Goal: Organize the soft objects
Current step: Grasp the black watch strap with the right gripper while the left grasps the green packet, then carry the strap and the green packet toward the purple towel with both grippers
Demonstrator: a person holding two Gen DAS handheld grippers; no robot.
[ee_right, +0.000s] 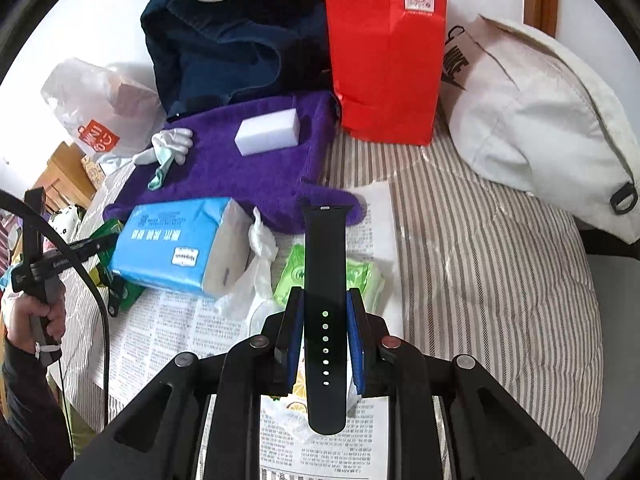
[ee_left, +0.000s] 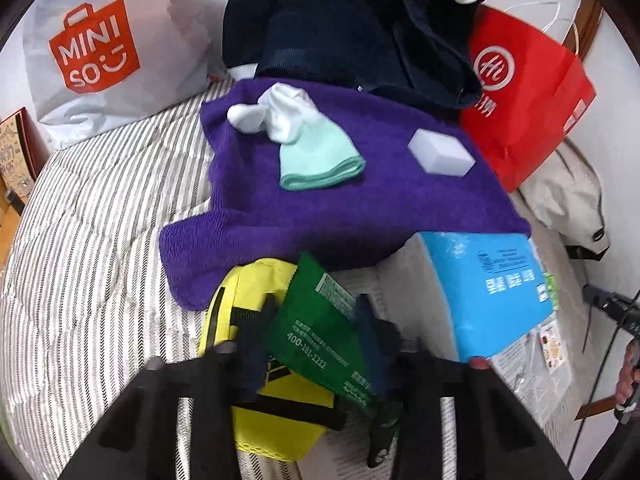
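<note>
A purple towel lies on the striped bedding, also in the right wrist view. On it are a white and mint sock bundle and a white sponge block. My left gripper is shut on a green packet, above a yellow pouch. My right gripper is shut on a black watch strap, held over a green wipes pack. A blue tissue pack lies on newspaper.
A white Miniso bag, a navy tote and a red paper bag stand behind the towel. A white fabric bag lies right. Newspaper covers the near bedding. A crumpled plastic wrapper lies by the tissues.
</note>
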